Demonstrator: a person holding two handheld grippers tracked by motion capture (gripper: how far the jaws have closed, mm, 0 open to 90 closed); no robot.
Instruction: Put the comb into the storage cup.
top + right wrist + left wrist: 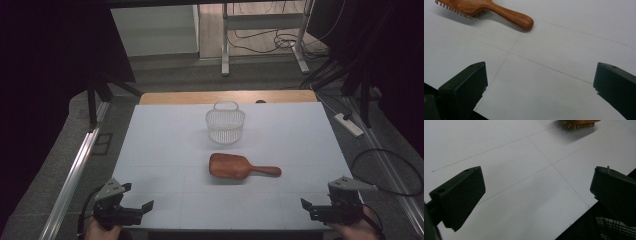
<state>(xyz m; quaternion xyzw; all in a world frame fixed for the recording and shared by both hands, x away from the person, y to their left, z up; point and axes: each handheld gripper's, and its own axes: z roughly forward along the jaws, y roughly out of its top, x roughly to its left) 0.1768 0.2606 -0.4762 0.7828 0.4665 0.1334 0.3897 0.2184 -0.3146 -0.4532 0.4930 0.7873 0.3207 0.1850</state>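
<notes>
Wooden hairbrush (pixel 243 168) lies bristles-down mid-tabletop (pixel 160 150), its head cut off in both claw views; a white basket (pixel 225 125) stands nearer the far edge. Left claw (pixel 137 200) and right claw (pixel 314 206) gape wide and empty at the near corners.

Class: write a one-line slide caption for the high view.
Brown wooden hairbrush lies bristles-down before a white plastic basket.

White-topped table (pixel 165 150), thin seams crossing it: wooden hairbrush (pixel 240 168) lies bristles-down near centre, handle pointing right; white mesh basket (pixel 225 123) stands upright just behind it.
</notes>
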